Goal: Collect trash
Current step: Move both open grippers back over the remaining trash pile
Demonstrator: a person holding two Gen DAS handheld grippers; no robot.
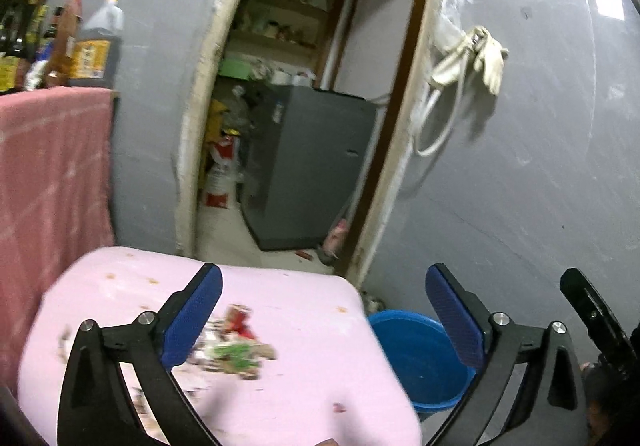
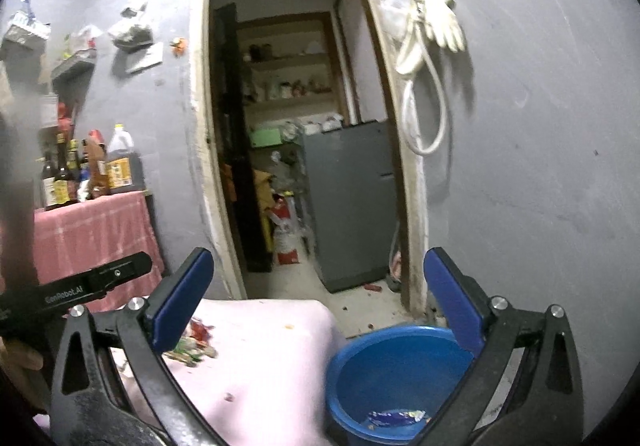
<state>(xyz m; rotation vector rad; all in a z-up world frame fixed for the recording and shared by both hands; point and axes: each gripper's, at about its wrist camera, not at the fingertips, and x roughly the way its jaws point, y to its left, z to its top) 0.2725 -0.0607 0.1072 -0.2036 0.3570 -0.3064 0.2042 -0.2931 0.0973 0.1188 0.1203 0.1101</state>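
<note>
The left gripper and right gripper are held with jaws wide apart, nothing between them. Wrappers remain piled on the pink table; the blue bucket stands beside it. Loose scraps may be scattered if pinched carelessly.

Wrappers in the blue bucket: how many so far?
1 visible: a blue-and-gold wrapper lying on the bottom of the blue bucket. The right gripper's frame covers part of the bucket, so more may be hidden.
</note>
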